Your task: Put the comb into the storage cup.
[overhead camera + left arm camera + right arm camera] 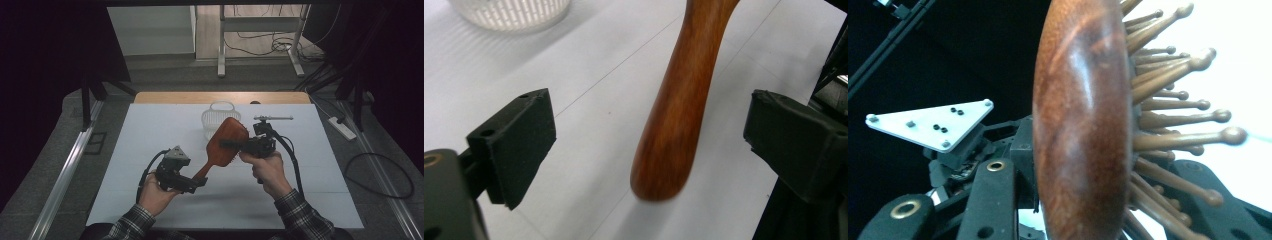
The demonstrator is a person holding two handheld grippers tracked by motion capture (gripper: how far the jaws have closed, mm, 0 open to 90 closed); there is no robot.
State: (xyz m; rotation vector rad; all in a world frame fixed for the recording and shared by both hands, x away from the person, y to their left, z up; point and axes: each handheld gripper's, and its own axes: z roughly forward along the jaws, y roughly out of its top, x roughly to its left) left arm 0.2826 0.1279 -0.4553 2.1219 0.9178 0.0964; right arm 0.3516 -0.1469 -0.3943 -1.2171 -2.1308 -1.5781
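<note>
Gripping the hairbrush point(223, 145), right gripper point(239, 145); left gripper point(201, 182) agape.

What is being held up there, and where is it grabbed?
A wooden hairbrush, clamped at its head by the right gripper. The left gripper stands open around the handle without touching it.

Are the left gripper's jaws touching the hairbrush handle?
Apart. In the left gripper view the wooden hairbrush handle hangs between the left gripper's open jaws, with white table showing on both sides of it.
</note>
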